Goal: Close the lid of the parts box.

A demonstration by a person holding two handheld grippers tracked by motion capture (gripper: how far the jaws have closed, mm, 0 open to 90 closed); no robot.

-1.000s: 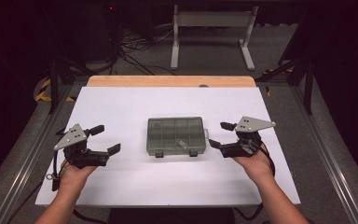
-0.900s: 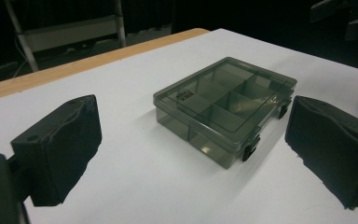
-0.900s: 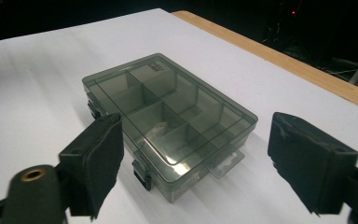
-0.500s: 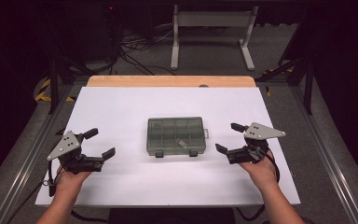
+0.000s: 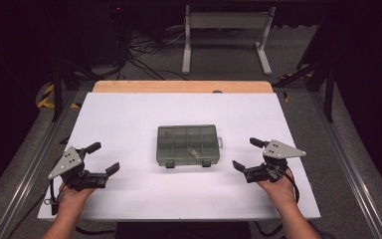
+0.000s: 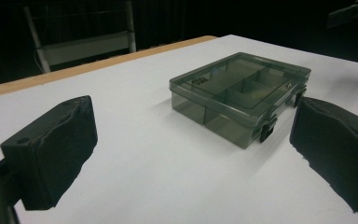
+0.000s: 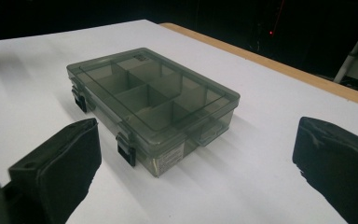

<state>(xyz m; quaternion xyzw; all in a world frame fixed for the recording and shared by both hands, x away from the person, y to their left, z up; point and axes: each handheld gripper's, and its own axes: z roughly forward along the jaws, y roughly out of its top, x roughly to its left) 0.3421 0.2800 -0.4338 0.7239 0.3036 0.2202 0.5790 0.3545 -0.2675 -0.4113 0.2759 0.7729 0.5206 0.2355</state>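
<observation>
Nearest the person, the left gripper [image 5: 99, 159] and right gripper [image 5: 246, 153] are sitting low over the white table top [image 5: 129, 119], one on each side of the translucent grey-green plastic compartment box [image 5: 187, 145] and both well apart from it. Both are standing wide open with nothing between their black jaws, the right one having just been opening, and both are pointing inward at the box. Farther out, the box is lying flat, lid closed, two dark latches [image 7: 126, 149] facing the person, near the table's middle; beyond the box, a bare wooden strip [image 5: 179, 86] is edging the table.
</observation>
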